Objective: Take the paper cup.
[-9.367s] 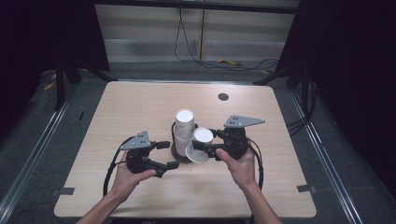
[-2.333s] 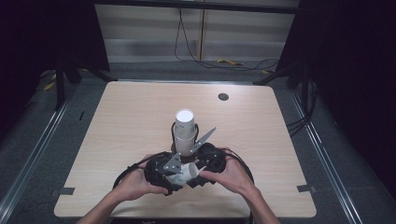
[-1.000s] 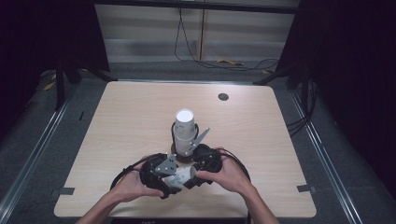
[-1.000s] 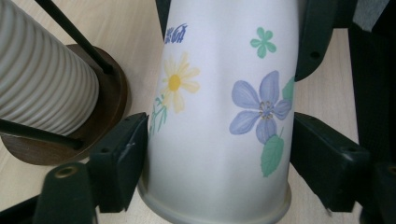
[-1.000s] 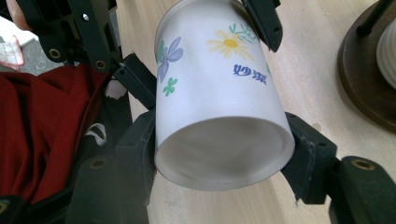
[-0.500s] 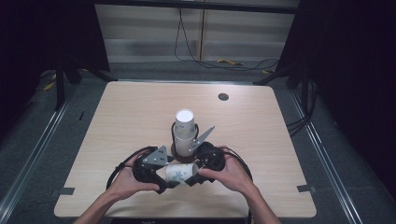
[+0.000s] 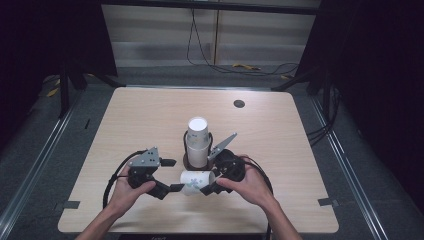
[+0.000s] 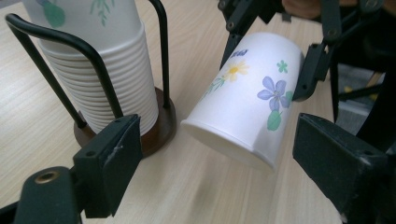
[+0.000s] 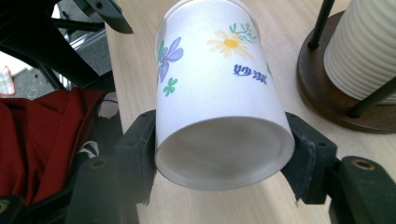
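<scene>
Just in front of the stack of cups [image 7: 198,136] in its dark holder [image 7: 189,161], your right gripper [image 7: 209,187] clamps a paper cup [image 7: 196,181] lying on its side. Your left gripper [image 7: 169,175], left of the stack, has just been opening its jaws and stands spread just beside that cup, not pressing it. A dark round spot [image 7: 239,103] lies on the table [image 7: 140,110] well beyond the stack, to its right.

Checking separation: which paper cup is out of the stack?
The flowered cup lying sideways in the right claw; the others stay nested upright in the wire holder.
</scene>
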The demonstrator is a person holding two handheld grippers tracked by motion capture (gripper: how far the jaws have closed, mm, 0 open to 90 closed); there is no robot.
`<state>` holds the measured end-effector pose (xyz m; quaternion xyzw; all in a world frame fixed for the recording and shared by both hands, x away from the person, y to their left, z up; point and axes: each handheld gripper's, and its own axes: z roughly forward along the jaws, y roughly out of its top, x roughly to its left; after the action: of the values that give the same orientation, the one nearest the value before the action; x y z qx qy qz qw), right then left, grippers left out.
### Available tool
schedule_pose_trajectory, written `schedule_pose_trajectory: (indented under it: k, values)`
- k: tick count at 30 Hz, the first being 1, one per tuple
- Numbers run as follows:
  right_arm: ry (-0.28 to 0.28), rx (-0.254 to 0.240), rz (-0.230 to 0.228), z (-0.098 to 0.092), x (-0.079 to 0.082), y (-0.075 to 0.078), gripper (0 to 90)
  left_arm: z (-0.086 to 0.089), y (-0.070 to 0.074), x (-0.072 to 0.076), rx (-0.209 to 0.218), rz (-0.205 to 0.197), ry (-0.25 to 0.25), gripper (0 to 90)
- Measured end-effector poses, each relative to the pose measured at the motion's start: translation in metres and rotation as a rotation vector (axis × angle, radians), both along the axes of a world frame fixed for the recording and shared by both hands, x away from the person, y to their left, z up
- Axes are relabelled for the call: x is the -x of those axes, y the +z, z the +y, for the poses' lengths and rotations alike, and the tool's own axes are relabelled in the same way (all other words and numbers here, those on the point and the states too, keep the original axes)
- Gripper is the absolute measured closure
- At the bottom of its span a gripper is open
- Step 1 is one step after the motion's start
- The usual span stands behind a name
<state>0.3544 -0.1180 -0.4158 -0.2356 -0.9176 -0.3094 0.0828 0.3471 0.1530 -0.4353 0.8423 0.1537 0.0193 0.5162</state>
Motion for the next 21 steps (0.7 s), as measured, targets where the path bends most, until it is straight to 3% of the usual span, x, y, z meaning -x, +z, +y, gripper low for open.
schedule_pose_trajectory:
  k: [11,21]
  values:
    - [-0.015,-0.051,-0.034,-0.006,0.001,0.001,35.9,0.009,0.000,0.000,0.080,-0.020,0.039,15.7]
    - [-0.036,-0.150,-0.055,-0.016,0.001,0.000,35.9,0.007,0.002,0.002,0.113,-0.005,0.018,15.7]
